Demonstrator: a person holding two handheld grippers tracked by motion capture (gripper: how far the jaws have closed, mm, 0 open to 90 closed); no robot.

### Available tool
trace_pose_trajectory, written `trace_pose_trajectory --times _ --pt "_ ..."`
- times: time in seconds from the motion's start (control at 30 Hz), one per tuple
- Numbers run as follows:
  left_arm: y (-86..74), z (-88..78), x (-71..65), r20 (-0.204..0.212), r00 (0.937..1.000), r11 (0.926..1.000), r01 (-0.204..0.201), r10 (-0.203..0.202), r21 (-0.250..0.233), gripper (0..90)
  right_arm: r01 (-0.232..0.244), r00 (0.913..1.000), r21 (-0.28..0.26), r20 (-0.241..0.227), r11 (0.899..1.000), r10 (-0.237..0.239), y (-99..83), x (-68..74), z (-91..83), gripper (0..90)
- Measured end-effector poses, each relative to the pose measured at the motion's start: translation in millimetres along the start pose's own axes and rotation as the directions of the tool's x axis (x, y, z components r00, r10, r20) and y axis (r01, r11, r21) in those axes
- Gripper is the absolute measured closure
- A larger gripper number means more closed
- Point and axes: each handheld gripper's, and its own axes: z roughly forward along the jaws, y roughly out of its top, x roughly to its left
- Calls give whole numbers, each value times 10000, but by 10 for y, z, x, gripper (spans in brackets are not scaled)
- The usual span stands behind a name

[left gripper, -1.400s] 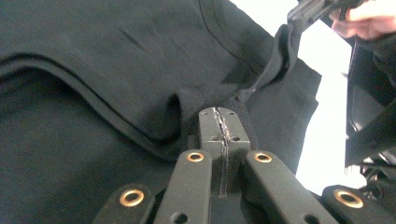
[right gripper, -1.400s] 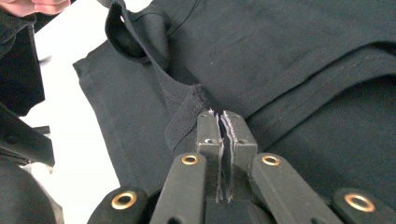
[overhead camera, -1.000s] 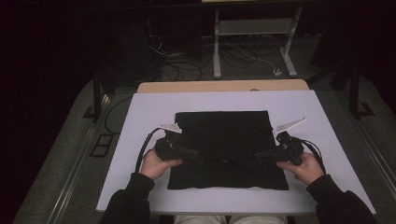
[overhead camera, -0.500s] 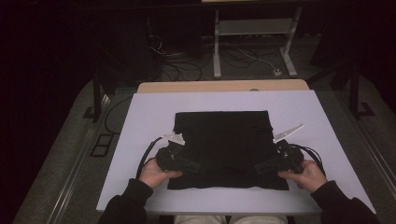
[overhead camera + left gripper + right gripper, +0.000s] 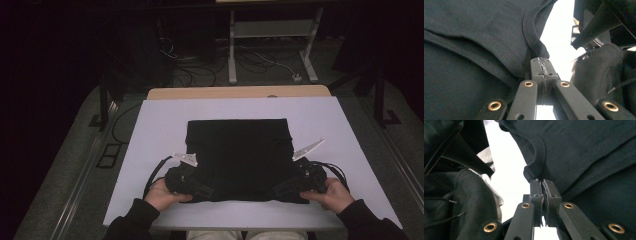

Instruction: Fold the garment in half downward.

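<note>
The black garment [image 5: 239, 157] lies flat on the white table [image 5: 150, 145], roughly centred between its left and right edges, its near hem close to the table's near edge. We hold it at its two near corners, and the reason seems plain to us: a grip at both corners keeps the cloth taut and square, so that it can be drawn or folded without bunching.

Our left gripper [image 5: 199, 189] sits at the near left corner; in the left gripper view its jaws are pressed together on a hemmed fold of the fabric [image 5: 534, 47]. Our right gripper [image 5: 286, 188] mirrors it at the near right corner, clamped likewise on the hemmed edge [image 5: 534, 173] (the pads meet with only cloth between them).

Both hands rest low, near the table's near edge, which keeps the fabric close to the surface.
</note>
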Motion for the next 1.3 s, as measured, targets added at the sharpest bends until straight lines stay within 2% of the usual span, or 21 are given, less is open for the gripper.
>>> trace_pose_trajectory --times 0.03,0.07,0.1,0.2,0.23,0.27,0.33,0.37,0.4,0.53,0.7,0.8,0.9,0.93,1.03,1.13,1.17,1.2,1.3 --pt "-7 8 -20 22 10000 9999 94 -93 -112 888 -20 10000 68 -47 10000 21 -14 14 5 850" --pt "-13 -5 -28 97 9999 9999 -123 122 78 888 -6 10000 115 -76 9999 7 -22 22 10 850" --pt "-22 3 -52 137 9999 10000 -27 28 -31 888 -32 9999 190 -109 9998 35 -34 34 15 850" --pt "-47 -6 -70 191 9995 9994 -273 269 231 888 -16 9999 276 -100 9996 18 -57 53 25 850" --pt "-55 5 -84 181 9997 9998 -149 147 125 888 23 10000 295 -85 9996 -21 -61 58 26 850" --pt "-61 -4 -83 181 9994 9991 -302 297 304 888 29 10000 311 -87 9995 -26 -62 64 24 850" --pt "-73 5 -103 165 9997 9997 -164 161 182 888 49 9999 290 -107 9996 -46 -69 82 20 849" --pt "-75 -8 -94 156 9994 9990 -311 306 318 888 75 9999 275 -91 9996 -73 -69 86 19 848" --pt "-80 -3 -99 158 9997 9995 -190 187 239 888 81 9999 271 -101 9996 -78 -72 91 18 847" --pt "-88 15 -100 84 9993 9978 -380 376 550 888 39 9999 368 -100 9993 -35 -86 101 30 846" --pt "-94 43 -83 -42 9991 9962 -421 425 762 887 77 10000 636 -8 9979 -77 -100 100 82 841" --pt "-97 59 -84 -76 9992 9959 -386 393 823 885 3 10000 771 24 9970 -5 -105 100 105 836" --pt "-94 43 -81 -62 9992 9972 -397 402 632 879 7 10000 763 36 9971 -10 -108 100 111 823" --pt "-96 40 -81 44 9994 9979 -355 354 546 867 -22 10000 777 4 9970 21 -108 105 107 813" --pt "-102 67 -114 372 9983 9976 -461 443 508 712 85 10000 749 25 9972 -87 -107 113 96 782" --pt "-87 93 -155 486 9955 9936 -850 815 748 618 220 9997 723 91 9971 -227 -108 145 86 726" --pt "-82 108 -182 490 9958 9945 -805 773 663 592 281 9994 681 181 9973 -294 -108 152 83 710" --pt "-74 100 -184 467 9943 9917 -998 963 810 570 374 9989 607 271 9975 -391 -108 164 75 689" --pt "-72 93 -227 270 9934 9918 -1127 1113 603 485 498 9976 408 454 9979 -516 -101 202 44 599"
